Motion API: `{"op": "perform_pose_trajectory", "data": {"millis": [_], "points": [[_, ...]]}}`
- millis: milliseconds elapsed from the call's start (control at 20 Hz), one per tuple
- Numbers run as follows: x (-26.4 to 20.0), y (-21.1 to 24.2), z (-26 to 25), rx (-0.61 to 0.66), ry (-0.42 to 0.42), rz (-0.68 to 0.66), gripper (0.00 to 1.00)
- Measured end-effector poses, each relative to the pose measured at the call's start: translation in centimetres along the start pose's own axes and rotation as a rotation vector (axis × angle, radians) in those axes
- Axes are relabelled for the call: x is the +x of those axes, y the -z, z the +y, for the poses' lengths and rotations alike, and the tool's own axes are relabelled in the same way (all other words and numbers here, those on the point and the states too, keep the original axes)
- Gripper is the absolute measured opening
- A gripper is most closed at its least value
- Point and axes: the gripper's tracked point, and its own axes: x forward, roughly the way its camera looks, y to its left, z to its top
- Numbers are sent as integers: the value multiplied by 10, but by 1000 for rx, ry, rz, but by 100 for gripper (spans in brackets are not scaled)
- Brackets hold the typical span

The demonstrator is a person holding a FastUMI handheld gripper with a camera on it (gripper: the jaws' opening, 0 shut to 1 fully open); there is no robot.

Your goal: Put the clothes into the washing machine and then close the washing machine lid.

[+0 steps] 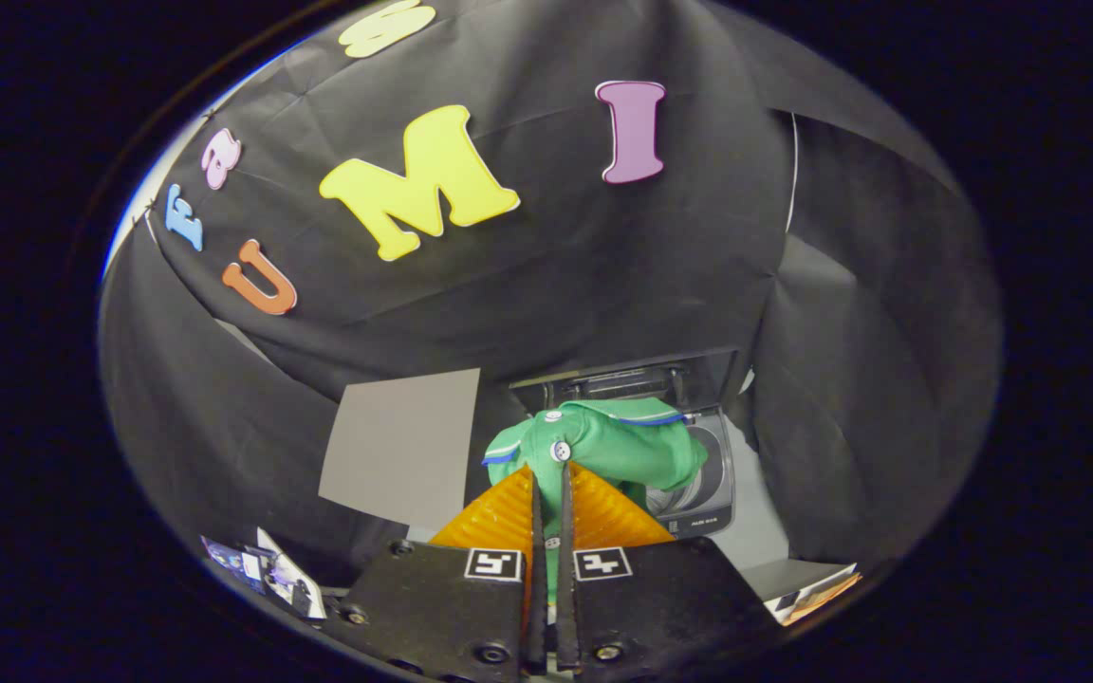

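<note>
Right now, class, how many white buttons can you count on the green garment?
2 on the green garment: one button just ahead of the closed gripper, one button above it near the collar. Folds may hide more.

No legible text. Washing machine [710, 493] has a small label strip on its front panel below the drum opening, too small and blurred to read. Gripper [549, 474] carries two square black-and-white marker tags on its body, one each side of the jaws, patterns only, no letters. Green garment [622, 446], pinched in the closed jaws, has a small round badge at the collar, not readable. Printed cards [267, 569] beside the gripper body: unreadable.
</note>
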Motion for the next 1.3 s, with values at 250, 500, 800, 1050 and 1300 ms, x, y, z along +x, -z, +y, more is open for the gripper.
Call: {"op": "perform_pose_trajectory", "data": {"millis": [250,500,800,1050,1300], "points": [[40,9,-27,28,-5,59,7],[92,25,-52,28,28,100,7],[157,43,-74,29,64,155,7],[210,67,-92,32,96,218,7],[250,81,-106,8,118,223,7]]}}
